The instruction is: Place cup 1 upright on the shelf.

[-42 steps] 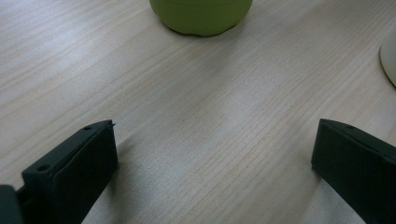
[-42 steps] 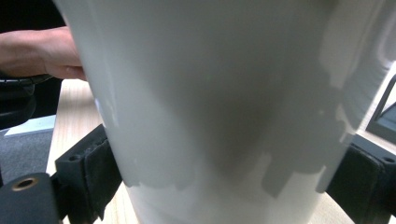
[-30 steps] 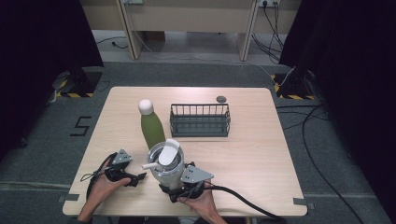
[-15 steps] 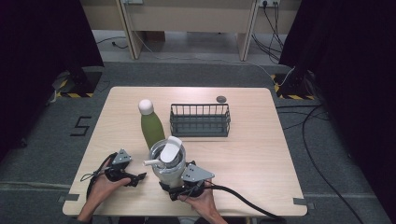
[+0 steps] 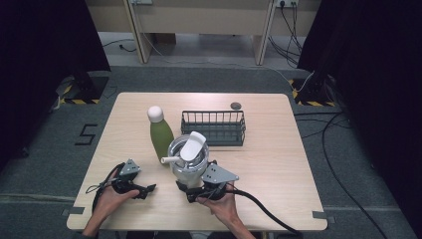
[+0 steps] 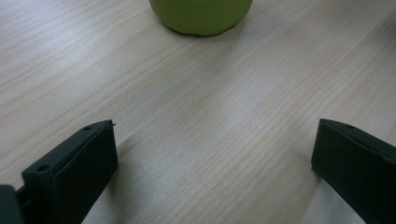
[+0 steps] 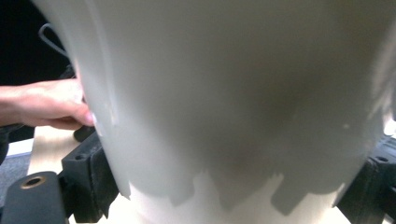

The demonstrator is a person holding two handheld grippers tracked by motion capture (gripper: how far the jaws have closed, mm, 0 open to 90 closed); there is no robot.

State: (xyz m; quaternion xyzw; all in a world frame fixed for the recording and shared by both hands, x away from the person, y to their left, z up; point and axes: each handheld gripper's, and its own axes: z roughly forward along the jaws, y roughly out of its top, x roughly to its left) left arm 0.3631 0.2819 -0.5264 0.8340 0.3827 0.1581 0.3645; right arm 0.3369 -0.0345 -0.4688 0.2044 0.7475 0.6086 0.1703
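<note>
High view: wooden table (image 5: 278,164) with four things on it. White tumbler (image 5: 188,160) with a clear lid, a flip tab raised and a straw stub poking out to the left, stands near the table's near edge, about centre. Right gripper (image 5: 195,189) sits at the tumbler's base on its near side, held by the person's right hand (image 5: 221,201); thick black cable trails off toward the near right corner. Right gripper view: tumbler wall (image 7: 233,107) very close, one black jaw on each side of its lower part, both pressed against or just beside the white surface, so the gripper is clamped around the tumbler near its foot. Left hand (image 7: 46,105) shows far off at the left of that view. Green bottle (image 5: 160,135) with a white cap stands upright just left of and slightly farther than the tumbler, close beside it. Dark wire basket (image 5: 214,128) sits farther back, right of the bottle, behind the tumbler. Small dark round disc (image 5: 235,105) lies near the far edge, beyond the basket. Left gripper (image 5: 144,189) rests low on the table at near left, pointing right toward the tumbler, well short of it. Left gripper view: jaws spread wide over bare wood, nothing between them; base of the green bottle (image 6: 201,16) ahead at the top edge.
</note>
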